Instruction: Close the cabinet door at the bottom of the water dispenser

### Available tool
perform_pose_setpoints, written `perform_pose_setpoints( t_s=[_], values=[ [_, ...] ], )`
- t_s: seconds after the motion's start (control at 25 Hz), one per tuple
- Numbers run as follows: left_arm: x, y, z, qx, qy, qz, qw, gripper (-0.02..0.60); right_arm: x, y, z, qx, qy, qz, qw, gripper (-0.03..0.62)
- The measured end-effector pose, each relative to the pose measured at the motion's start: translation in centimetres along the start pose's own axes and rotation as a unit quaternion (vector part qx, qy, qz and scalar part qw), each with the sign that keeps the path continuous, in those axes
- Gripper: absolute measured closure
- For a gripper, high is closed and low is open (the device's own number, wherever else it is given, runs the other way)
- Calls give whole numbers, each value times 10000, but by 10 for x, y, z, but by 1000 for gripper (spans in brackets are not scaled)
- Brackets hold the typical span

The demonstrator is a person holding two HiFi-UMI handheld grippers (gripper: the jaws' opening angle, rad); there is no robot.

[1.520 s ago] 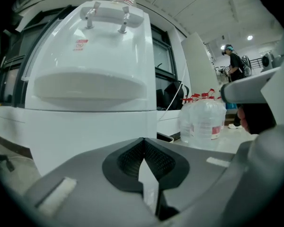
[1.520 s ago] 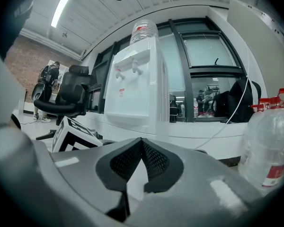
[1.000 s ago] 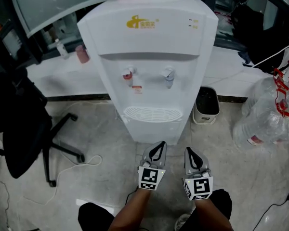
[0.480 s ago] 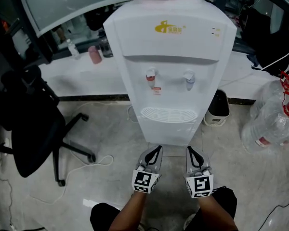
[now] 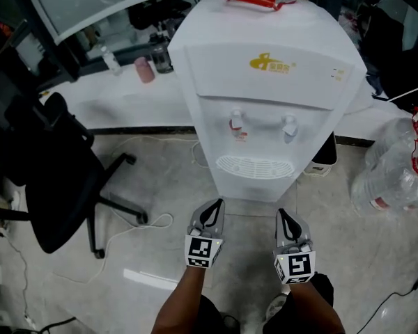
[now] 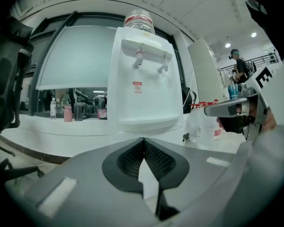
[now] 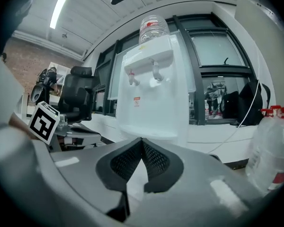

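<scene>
The white water dispenser (image 5: 265, 82) stands just ahead of me, with two taps and a drip tray (image 5: 254, 167). Its bottom cabinet door is hidden in every view, under the tray from above and behind the jaws in both gripper views. My left gripper (image 5: 213, 206) and right gripper (image 5: 284, 216) are held side by side just in front of the dispenser's foot, pointing at it. The left gripper (image 6: 143, 140) is shut, its ribbed pads meeting with nothing between. The right gripper (image 7: 141, 140) is shut the same way. The dispenser (image 6: 142, 79) fills the middle of the left gripper view.
A black office chair (image 5: 49, 172) stands at the left, with a white cable (image 5: 136, 229) looping across the floor beside it. Large clear water bottles (image 5: 397, 172) lie at the right. A dark bin (image 5: 326, 160) sits behind the dispenser. A low white ledge (image 5: 97, 106) carries a pink cup (image 5: 145, 69).
The two grippers have spread apart, the left one sliding leftward. The head view has swung, so the dispenser now sits further right and the chair shows more fully.
</scene>
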State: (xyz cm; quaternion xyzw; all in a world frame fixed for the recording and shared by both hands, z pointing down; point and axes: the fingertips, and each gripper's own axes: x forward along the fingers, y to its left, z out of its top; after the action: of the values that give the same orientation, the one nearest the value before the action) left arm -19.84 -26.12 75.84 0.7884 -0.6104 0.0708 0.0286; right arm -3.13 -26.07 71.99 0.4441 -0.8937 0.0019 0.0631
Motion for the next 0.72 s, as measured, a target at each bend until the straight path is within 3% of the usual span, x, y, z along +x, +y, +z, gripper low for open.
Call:
perform_pose_setpoints(
  t_s=[0.28, 0.52, 0.72],
  values=[
    [-45, 15, 54, -222, 356, 259, 9988, 566, -33, -1, 72, -173, 292, 247, 9991, 591],
    [-101, -6, 183, -359, 275, 374, 9983, 566, -69, -1, 196, -304, 234, 357, 9986, 591],
    [-152, -44, 300, -397, 395, 31, 9984, 566, -108, -1, 313, -349, 270, 459, 9980, 591]
  ],
)
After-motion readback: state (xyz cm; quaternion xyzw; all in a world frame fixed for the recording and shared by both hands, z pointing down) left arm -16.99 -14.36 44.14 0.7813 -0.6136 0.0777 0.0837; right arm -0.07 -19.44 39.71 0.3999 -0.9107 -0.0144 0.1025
